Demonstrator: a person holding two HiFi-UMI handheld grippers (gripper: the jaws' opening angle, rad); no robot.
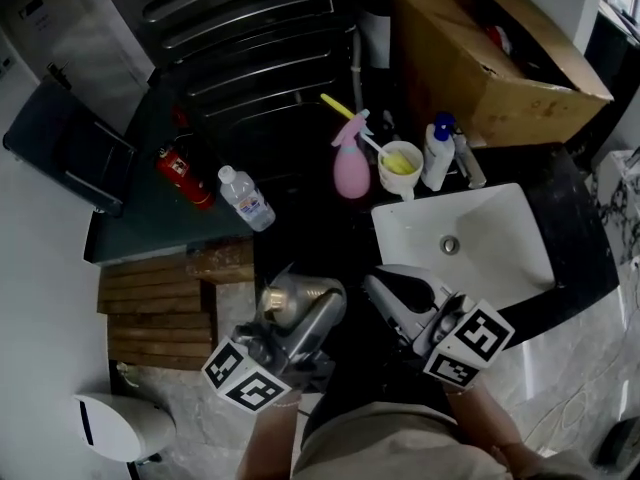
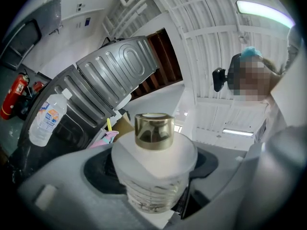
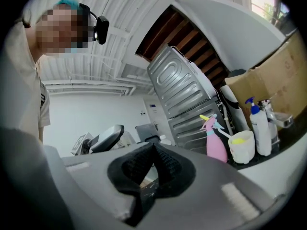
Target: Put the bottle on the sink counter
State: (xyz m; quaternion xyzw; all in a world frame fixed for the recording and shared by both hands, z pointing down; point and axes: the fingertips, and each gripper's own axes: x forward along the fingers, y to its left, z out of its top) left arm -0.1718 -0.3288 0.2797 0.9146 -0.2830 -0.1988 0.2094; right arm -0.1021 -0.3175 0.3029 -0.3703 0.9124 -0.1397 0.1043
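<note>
Just off the front edge of the sink [image 1: 470,238], the right gripper [image 1: 392,290] is a smooth, light grey moulded shell. Ribbed black pads [image 3: 132,166] line its jaws. A cube [image 1: 468,343] faced with black-and-white square markers sits at its rear, on the side away from the sink. The left gripper [image 1: 300,308], further to the left of the sink, has the same grey build and its own marker cube [image 1: 245,378]. The person wears a beige short-sleeved shirt [image 3: 33,85], a teal cap [image 3: 67,3], and a small black camera [image 3: 100,30] strapped at the head.
</note>
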